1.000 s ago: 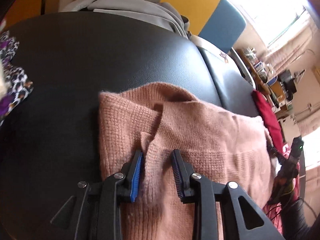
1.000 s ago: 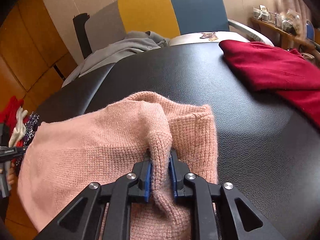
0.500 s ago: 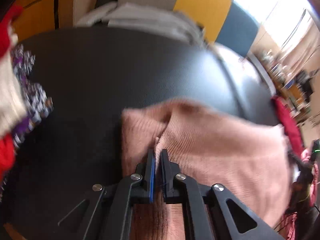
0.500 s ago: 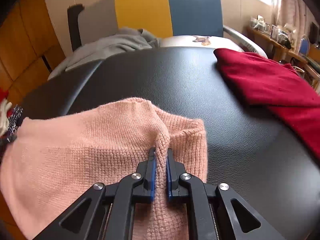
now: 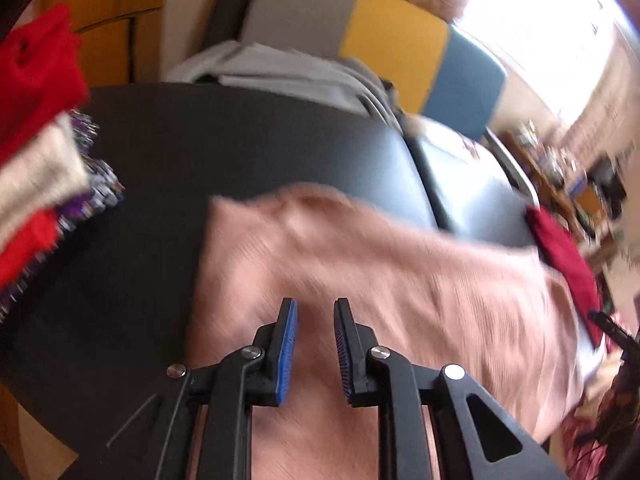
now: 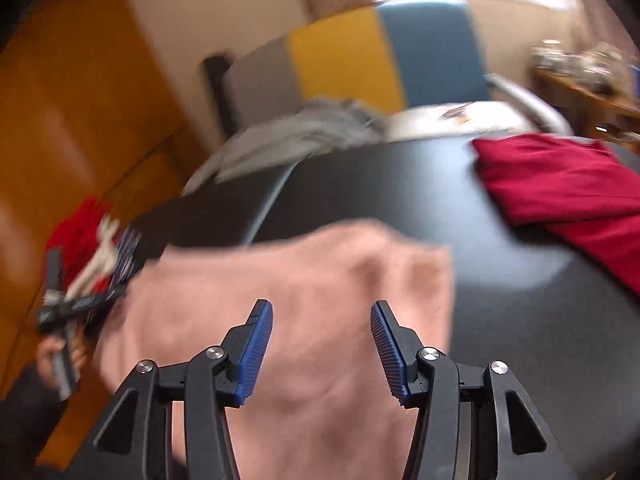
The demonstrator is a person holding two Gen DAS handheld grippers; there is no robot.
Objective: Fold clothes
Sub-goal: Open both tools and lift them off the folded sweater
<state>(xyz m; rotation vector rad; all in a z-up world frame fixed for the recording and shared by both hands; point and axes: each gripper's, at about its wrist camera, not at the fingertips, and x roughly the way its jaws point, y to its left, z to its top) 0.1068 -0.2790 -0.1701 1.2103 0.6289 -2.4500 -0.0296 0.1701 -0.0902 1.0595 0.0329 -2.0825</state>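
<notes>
A pink knitted sweater (image 5: 400,280) lies folded on the black table (image 5: 200,152), blurred by motion in both views. My left gripper (image 5: 316,308) hovers above its near left part; its jaws are opening, a narrow gap between the blue pads, nothing pinched. In the right wrist view the sweater (image 6: 304,288) fills the lower middle. My right gripper (image 6: 322,308) is above it with jaws opening wide and no cloth between them. The left gripper (image 6: 64,308) shows at the left edge of the right wrist view, held by a hand.
A folded dark red garment (image 6: 560,184) lies at the table's right. A pile of red, cream and patterned clothes (image 5: 44,168) sits at the left edge. Grey clothing (image 5: 288,76) rests on a grey, yellow and blue chair (image 5: 400,44) behind the table.
Both grippers were shut on ridges of the pink sweater half a second ago; both have let go, opened and lifted away. The sweater now lies flatter.
</notes>
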